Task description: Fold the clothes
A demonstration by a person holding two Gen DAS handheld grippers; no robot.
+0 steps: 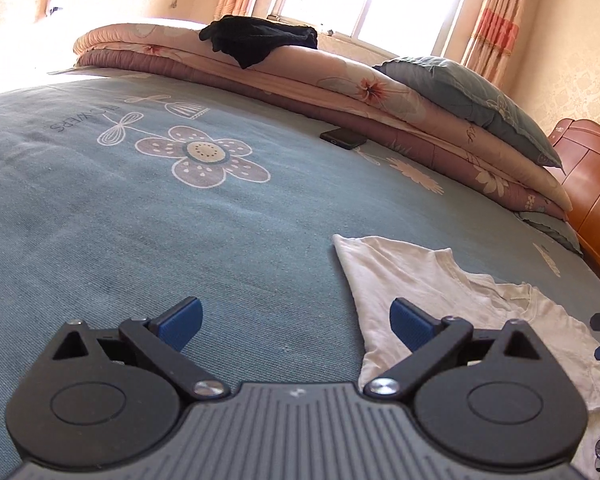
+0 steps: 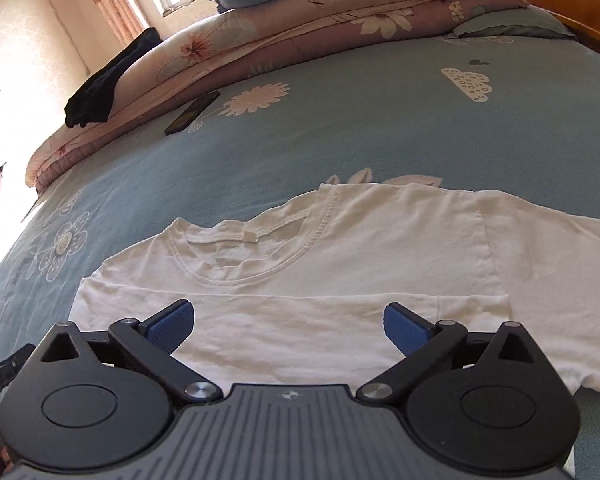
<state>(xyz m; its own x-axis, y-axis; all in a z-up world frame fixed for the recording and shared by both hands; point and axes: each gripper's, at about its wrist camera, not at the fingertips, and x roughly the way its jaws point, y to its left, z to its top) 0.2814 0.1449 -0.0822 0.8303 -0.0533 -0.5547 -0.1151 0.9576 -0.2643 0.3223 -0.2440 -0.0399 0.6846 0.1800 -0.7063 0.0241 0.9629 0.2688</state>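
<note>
A white T-shirt (image 2: 340, 264) lies flat on the blue flowered bedsheet (image 2: 340, 128), neckline facing away, with a band of its cloth folded over across the near side. My right gripper (image 2: 286, 326) hovers over that folded band, jaws wide open, nothing between the blue pads. In the left wrist view the same T-shirt (image 1: 432, 284) shows at the lower right, one sleeve pointing toward the middle of the bed. My left gripper (image 1: 296, 326) stands open over the bare bedsheet (image 1: 140, 240) just left of that sleeve. The right pad (image 1: 414, 322) overlaps the sleeve's edge in the picture.
A dark phone (image 1: 343, 138) lies on the sheet near folded floral quilts (image 1: 300, 76). A black garment (image 1: 260, 38) rests on top of the quilts, and a blue pillow (image 1: 472, 100) at their right end. The wooden headboard (image 1: 592, 184) bounds the bed at right. Curtained windows stand behind.
</note>
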